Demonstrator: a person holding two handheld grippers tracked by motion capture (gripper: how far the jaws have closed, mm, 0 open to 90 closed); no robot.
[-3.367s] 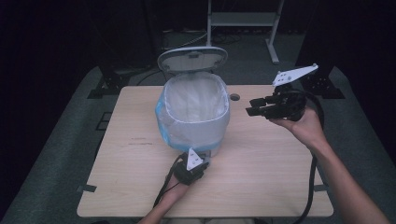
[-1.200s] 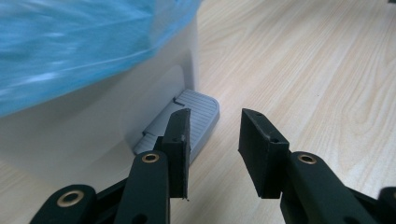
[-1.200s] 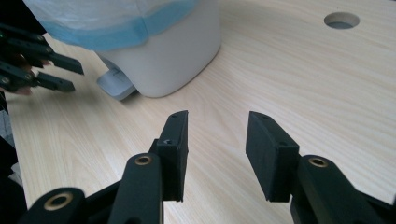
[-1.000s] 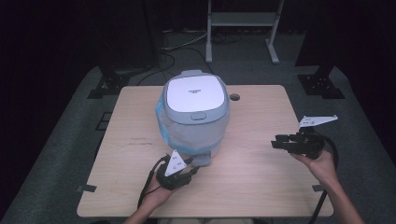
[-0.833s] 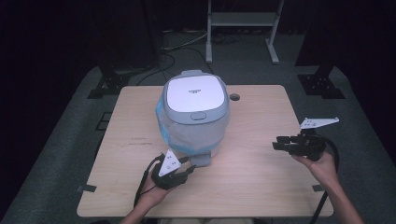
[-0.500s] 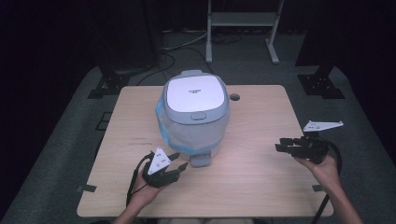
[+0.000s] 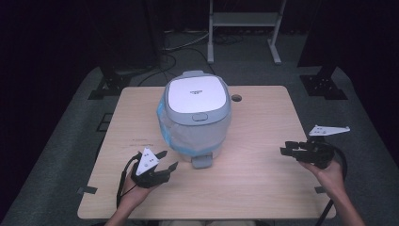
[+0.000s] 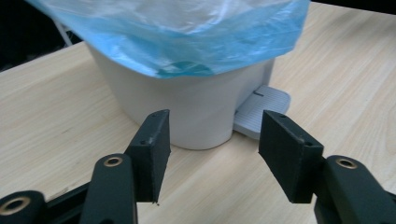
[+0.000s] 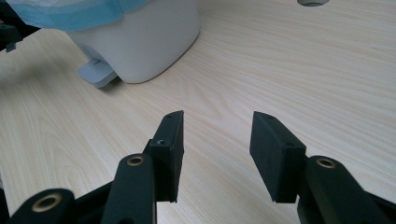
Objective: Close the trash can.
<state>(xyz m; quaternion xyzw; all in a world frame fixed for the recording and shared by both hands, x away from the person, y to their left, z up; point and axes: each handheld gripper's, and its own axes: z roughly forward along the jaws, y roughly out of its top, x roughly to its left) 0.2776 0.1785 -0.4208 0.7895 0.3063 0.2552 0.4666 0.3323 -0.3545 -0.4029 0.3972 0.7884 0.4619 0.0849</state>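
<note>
1. The pedal bin (image 7: 195,117) stands upright near the middle of the tabletop (image 7: 263,188), with its white lid (image 7: 194,94) lying flat and closed on top.
2. The blue liner bag (image 7: 188,139) is already fitted: its edge hangs out under the lid and drapes down the bin's wall. Judged from that, the lining and the closing are done.
3. Your left claw (image 7: 162,162) sits at about 7 o'clock from the bin, just beside its base. Its jaws are spread wide and grip nothing.
4. Your right claw (image 7: 289,150) is at about 4 o'clock, well apart from the bin, released and empty too.
5. The grey foot pedal (image 7: 202,161) sticks out at 6 o'clock, with neither claw on it.
6. Little seems left: at most, tidy the loose bag edge or pull both claws clear.
</note>
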